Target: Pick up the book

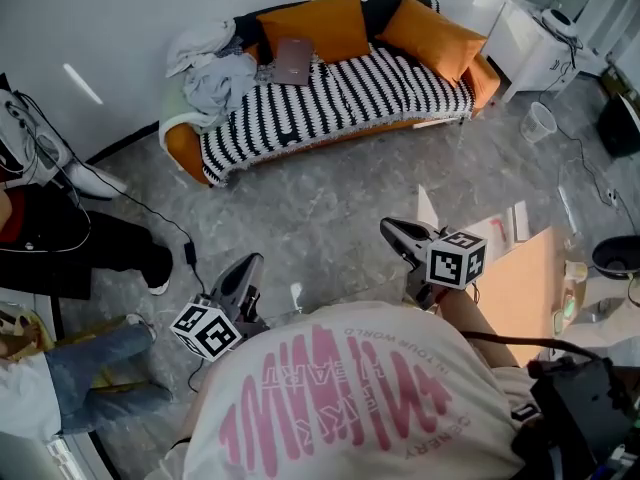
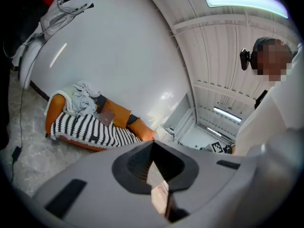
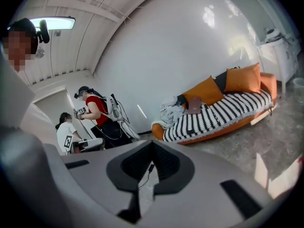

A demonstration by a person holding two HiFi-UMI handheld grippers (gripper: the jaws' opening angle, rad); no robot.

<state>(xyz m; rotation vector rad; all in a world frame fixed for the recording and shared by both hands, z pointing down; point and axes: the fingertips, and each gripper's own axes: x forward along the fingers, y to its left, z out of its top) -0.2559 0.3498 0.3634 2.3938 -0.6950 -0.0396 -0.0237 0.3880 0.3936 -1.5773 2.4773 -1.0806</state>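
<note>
A thin brown book lies on the striped sofa, propped against an orange cushion. It also shows far off in the left gripper view as the book and in the right gripper view as the book. My left gripper and right gripper are held over the grey floor, well short of the sofa, both pointing toward it. Each has its jaws closed together with nothing between them, as the left gripper and right gripper views show.
A heap of grey clothes sits at the sofa's left end. Two people are at the left, and a black cable runs over the floor. An orange board, papers and a white unit are at the right.
</note>
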